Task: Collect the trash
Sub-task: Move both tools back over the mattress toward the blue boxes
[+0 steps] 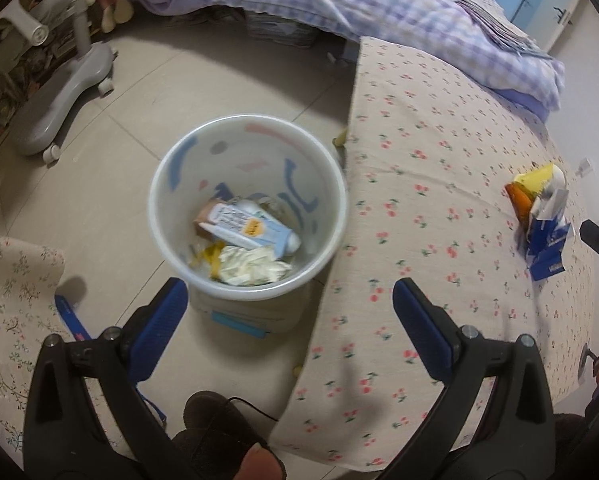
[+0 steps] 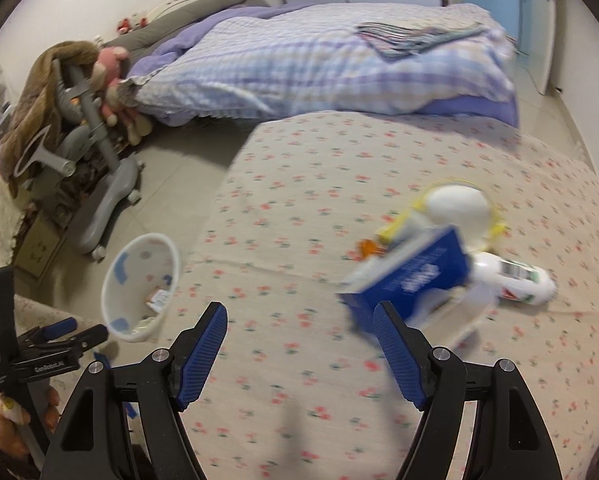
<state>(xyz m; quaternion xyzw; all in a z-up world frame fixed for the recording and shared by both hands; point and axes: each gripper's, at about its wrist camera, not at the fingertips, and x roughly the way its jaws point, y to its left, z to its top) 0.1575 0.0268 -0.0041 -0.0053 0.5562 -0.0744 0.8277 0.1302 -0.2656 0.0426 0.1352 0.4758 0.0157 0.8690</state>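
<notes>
While both pairs of fingers stand wide apart with nothing between them, the step in hand looks like the stretch between one drop and the next pick.

Left gripper (image 1: 289, 312): jaws spread, empty, held over the near rim of the bin (image 1: 154, 216). Bin sits on the floor tiles, touching or just beside the edge of the table (image 1: 439, 128) with the flowered cloth. Inside the bin: a carton (image 1: 251, 229), crumpled tissue (image 1: 255, 266), a scrap of yellow peel (image 1: 213, 258).

Right gripper (image 2: 299, 316): jaws spread, empty, above the cloth. Its right finger (image 2: 395, 344) lies just short of the blue box (image 2: 411, 280), which looks tilted; blur hides whether they touch. Behind the box, a white bottle (image 2: 515, 276) lies on its side, with a white round-topped container with yellow trim (image 2: 457, 204) and an orange bit (image 2: 366, 247) close by. All blurred, details uncertain.

Judgement: several pieces already binned, a cluster left on the table, so roughly midway. Next move calls for shifting the right gripper rightward and forward so the box sits between the fingers, then closing. Box looks light and likely to slide or tip if nudged by one finger first.

Farther out: bed with checked quilt (image 2: 319, 64), grey wheeled stand (image 2: 99, 184).
</notes>
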